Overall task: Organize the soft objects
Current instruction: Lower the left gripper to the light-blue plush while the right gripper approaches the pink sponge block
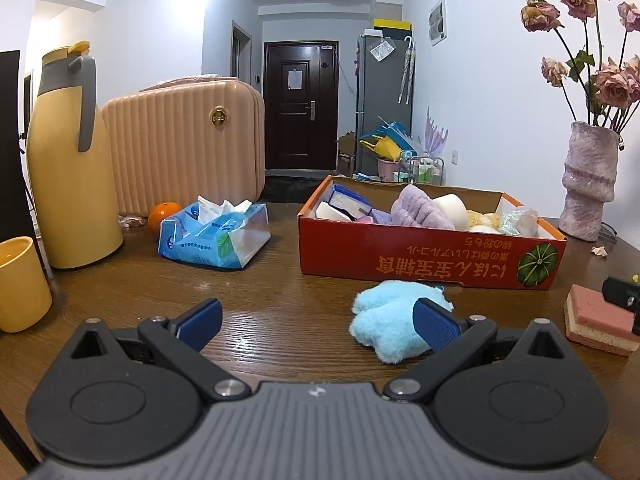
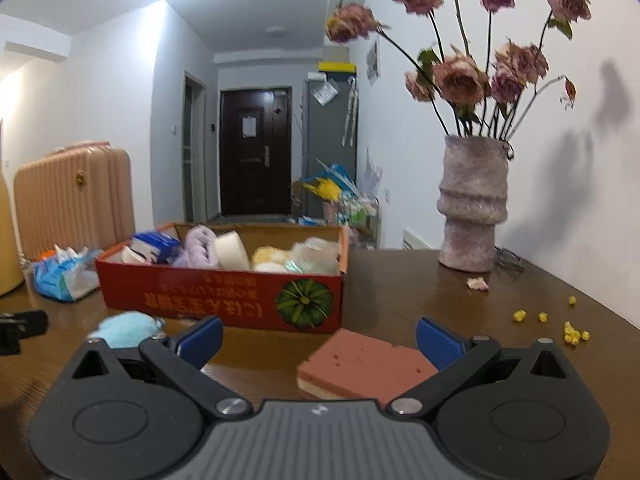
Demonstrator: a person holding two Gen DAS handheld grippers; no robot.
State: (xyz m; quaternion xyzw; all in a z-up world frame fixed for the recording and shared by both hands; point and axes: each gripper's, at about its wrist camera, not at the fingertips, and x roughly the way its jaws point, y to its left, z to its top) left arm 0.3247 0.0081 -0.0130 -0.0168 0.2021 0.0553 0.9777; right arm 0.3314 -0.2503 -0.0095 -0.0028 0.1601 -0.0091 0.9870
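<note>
You are holding both grippers with fingers spread wide, grasping nothing: the left gripper [image 1: 318, 322] beside the fluffy light-blue plush toy [image 1: 390, 326], the right gripper [image 2: 318, 338] around the pink-topped rectangular sponge [image 2: 362, 364]. Closing off-centre risks shoving either along the wooden tabletop [image 1: 280, 292] against the red cardboard box [image 1: 428, 256].

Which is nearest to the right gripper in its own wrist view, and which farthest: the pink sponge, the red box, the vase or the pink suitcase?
1. Pink sponge: between the open fingers of the right gripper, toward its right finger.
2. Red box: just beyond, center-left.
3. Vase: farther back, right.
4. Pink suitcase: farthest, far left.
</note>
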